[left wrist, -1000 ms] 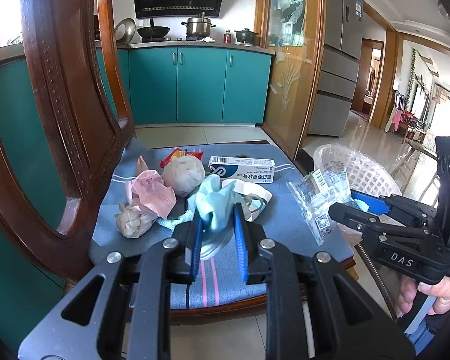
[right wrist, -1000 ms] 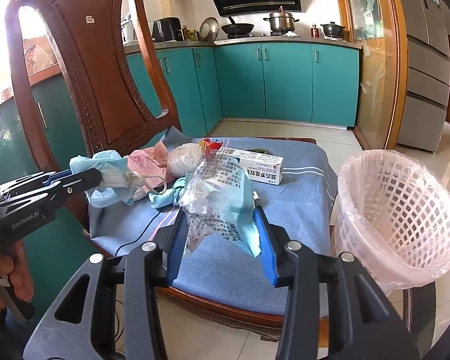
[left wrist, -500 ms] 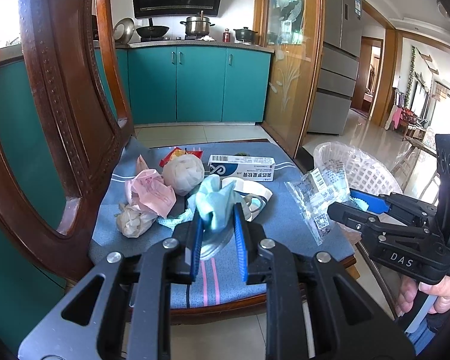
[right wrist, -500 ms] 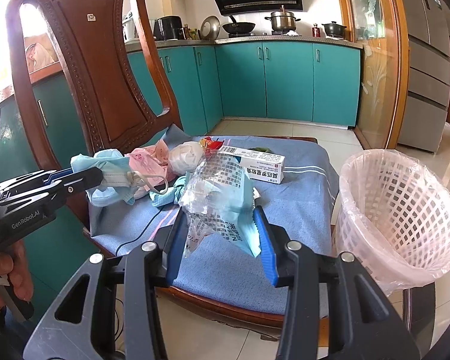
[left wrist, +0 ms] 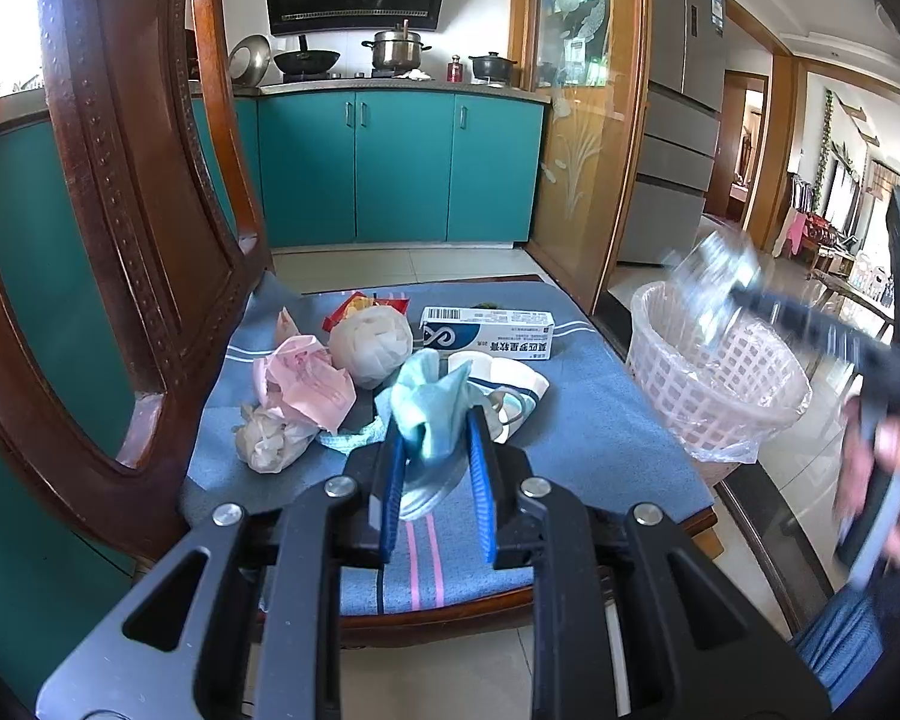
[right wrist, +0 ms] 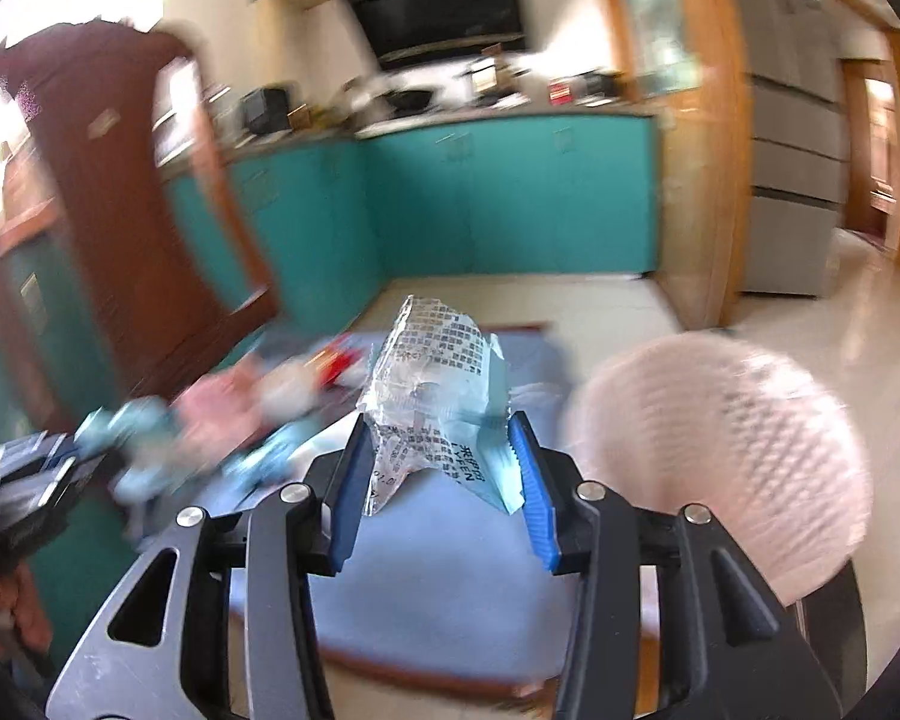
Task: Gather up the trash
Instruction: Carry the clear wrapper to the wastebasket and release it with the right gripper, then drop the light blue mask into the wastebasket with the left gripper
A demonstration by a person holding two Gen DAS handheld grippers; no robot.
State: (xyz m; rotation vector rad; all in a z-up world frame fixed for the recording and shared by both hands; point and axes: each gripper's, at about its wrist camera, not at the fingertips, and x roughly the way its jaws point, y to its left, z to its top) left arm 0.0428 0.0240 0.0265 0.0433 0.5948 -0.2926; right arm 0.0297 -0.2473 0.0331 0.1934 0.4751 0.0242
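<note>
While the right tool (right wrist: 444,468) pinches a crinkled clear wrapper (right wrist: 432,384) between its blue pads, the whole right wrist view is smeared, so I judge it is swinging toward the pink mesh bin (right wrist: 720,456) at the right of the frame; carrying the wrapper by its lower end lets it hang free to drop cleanly once the jaws part. From the left wrist view that tool shows as a dark blur at the right edge, the wrapper above the bin's rim (whether squarely over the opening I cannot tell). The left tool (left wrist: 432,456), low centre of its frame, is closed narrowly on a pale blue face mask (left wrist: 429,402), held just above the blue cushion (left wrist: 600,420) of the wooden chair (left wrist: 120,180), presumably waiting its turn. More trash lies on the cushion, centre of the frame: a pink crumpled paper (left wrist: 306,384), a white wad (left wrist: 372,342), a beige wad (left wrist: 270,444) at lower left, a white mask (left wrist: 504,378) and a medicine box (left wrist: 486,324) behind them.
</note>
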